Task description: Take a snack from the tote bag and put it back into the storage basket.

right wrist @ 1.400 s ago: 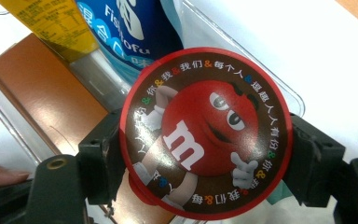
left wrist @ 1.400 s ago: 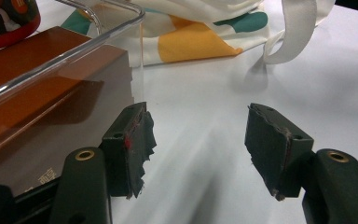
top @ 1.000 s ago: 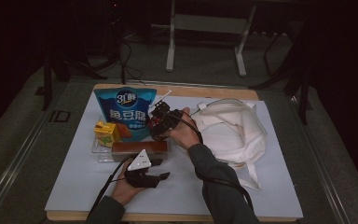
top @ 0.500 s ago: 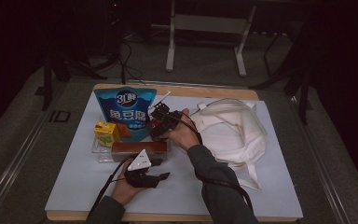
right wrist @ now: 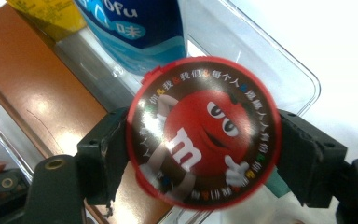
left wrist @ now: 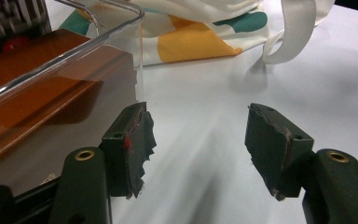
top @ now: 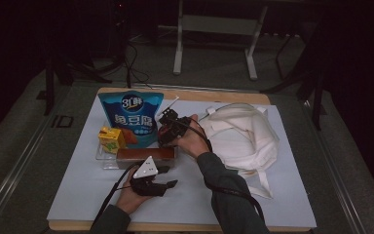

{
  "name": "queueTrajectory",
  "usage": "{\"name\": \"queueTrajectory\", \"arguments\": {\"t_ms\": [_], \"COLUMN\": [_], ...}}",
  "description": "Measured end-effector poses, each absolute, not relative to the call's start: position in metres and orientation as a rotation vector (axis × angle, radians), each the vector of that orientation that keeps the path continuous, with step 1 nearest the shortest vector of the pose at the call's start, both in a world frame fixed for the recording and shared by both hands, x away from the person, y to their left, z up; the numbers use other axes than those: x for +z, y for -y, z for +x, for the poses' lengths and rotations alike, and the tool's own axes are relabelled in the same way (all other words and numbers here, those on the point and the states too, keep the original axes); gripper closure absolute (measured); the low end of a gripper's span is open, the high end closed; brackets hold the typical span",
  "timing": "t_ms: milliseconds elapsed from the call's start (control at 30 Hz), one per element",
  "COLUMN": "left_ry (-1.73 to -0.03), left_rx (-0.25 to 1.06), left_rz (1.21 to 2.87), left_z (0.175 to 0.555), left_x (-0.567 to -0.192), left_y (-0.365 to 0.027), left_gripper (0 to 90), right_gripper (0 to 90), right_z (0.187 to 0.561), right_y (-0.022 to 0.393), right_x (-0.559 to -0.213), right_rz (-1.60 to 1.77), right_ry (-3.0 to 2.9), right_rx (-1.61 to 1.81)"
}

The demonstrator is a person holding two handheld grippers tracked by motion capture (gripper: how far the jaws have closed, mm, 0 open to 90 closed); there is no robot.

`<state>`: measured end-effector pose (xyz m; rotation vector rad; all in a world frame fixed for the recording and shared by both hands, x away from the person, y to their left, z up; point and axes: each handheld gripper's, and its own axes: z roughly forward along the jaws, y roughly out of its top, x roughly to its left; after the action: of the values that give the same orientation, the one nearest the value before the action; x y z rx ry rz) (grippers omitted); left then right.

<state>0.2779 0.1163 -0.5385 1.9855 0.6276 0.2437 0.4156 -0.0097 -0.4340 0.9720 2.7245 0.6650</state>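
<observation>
Left hand-held gripper [left wrist: 196,149]: I see its jaws wide, empty, resting on the surface [top: 272,195] beside the clear tray [left wrist: 98,32].
Right hand-held gripper [right wrist: 200,154]: clamped on the round red candy tin [right wrist: 203,130], held over the tray.
Progress: I judge the tin not yet placed; release remains.

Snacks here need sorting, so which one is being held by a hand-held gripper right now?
The round red candy tin, clamped between the right hand-held gripper. The blue bag, yellow carton and brown box sit unheld.
</observation>
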Motion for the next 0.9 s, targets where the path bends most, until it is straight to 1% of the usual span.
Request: {"name": "queueTrajectory", "arguments": {"t_ms": [233,700,767,900], "left_ry": [-0.627,-0.629,-0.629,-0.63], "left_rx": [0.246,0.246,0.246,0.245], "left_rz": [1.983,1.985,1.985,1.984], "left_z": [0.278,0.278,0.278,0.278], "left_x": [-0.539,-0.539,-0.539,-0.539], "left_y": [-0.116,-0.116,-0.116,-0.116], "left_gripper": [39.7,39.8,39.8,39.8], "right_gripper": [25.2,26.3,28.4,28.4], "right_z": [0.416,0.413,0.413,0.411], "right_y": [0.014,0.021,0.023,0.026], "right_x": [-0.424,-0.415,-0.413,-0.409], "right_rz": [0.956,0.968,0.97,0.968], "right_ry": [-2.688,-2.674,-2.669,-2.664], "right_rx": [0.696,0.722,0.726,0.737]}}
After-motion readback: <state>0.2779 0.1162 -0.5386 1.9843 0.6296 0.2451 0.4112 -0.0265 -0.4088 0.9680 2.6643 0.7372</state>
